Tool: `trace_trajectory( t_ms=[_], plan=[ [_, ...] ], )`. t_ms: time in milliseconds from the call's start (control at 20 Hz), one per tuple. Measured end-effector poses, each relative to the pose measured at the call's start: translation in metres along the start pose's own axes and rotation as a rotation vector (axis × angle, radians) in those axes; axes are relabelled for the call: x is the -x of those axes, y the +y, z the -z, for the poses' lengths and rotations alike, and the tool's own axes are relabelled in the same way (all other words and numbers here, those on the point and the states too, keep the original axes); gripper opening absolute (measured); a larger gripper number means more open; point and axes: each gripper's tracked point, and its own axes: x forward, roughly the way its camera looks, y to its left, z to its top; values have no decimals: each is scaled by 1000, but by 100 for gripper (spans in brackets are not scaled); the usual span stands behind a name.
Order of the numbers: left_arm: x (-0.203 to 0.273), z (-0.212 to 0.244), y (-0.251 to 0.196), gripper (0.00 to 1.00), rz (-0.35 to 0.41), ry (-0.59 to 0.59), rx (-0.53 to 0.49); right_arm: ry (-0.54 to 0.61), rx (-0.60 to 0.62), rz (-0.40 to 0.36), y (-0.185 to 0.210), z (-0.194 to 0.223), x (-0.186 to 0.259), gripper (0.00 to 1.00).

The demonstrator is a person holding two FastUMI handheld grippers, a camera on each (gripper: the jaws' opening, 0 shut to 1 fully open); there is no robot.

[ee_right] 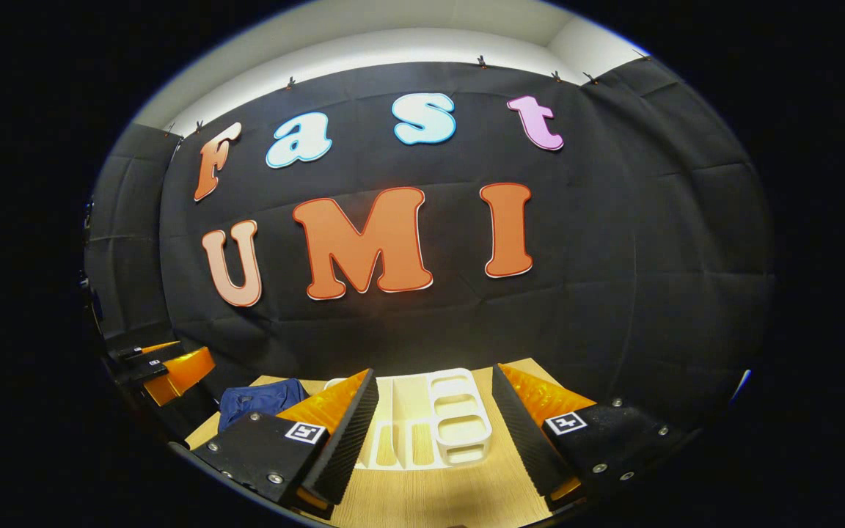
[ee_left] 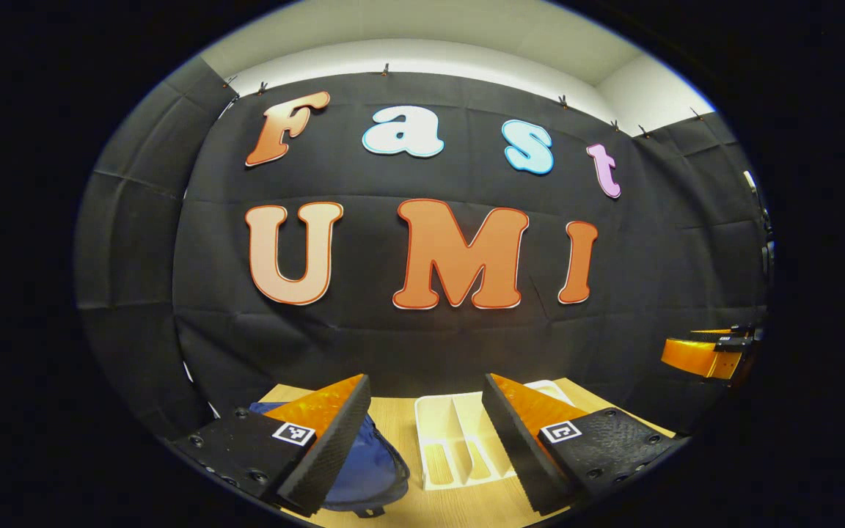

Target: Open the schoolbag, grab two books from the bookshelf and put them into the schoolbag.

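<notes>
My left gripper (ee_left: 426, 440) hangs above the near part of the table (ee_left: 466, 506), its 2 fingers spread wide with nothing between them. Through that gap in the left gripper view I see bare wood and the white bookshelf (ee_left: 452, 440), a low plastic rack with upright dividers that stands toward the far edge of the table. The blue schoolbag (ee_left: 364, 469) lies flat on the wood just left of the rack, partly hidden behind my left finger; from here I cannot tell whether its zip is open or closed. Far off at the right edge of this view the other gripper shows as a small shape held in the air, well apart from mine.

My right gripper (ee_right: 433, 433) is likewise spread wide and holds nothing, raised over the near side of the table (ee_right: 437, 499). Between its fingers in the right gripper view the bookshelf (ee_right: 459, 425) sits straight ahead, with its slotted side panel on the right and the dividers on the left. I cannot make out any books in its slots. The schoolbag (ee_right: 261, 400) lies left of the rack, near the table's far left corner. At the left edge of this view the left gripper (ee_right: 166, 370) is held clear of the table.
</notes>
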Motion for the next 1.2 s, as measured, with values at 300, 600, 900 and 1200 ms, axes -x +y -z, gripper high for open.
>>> trace_trajectory(
  t_ms=[300, 600, 900, 1200],
  plan=[
    [2, 4, 5, 95, -24, 6, -11, 7, 2, 7, -4, 3, -5, 94],
    [0, 8, 8, 100, -28, 26, -4, 24, 3, -7, 2, 7, -8, 94],
    [0, 8, 14, 96, -29, 24, -7, 19, 4, 4, 4, 7, -9, 94],
    [-5, 8, 28, 96, -41, 26, -1, 21, 17, 35, 9, 10, -15, 94]
  ],
)
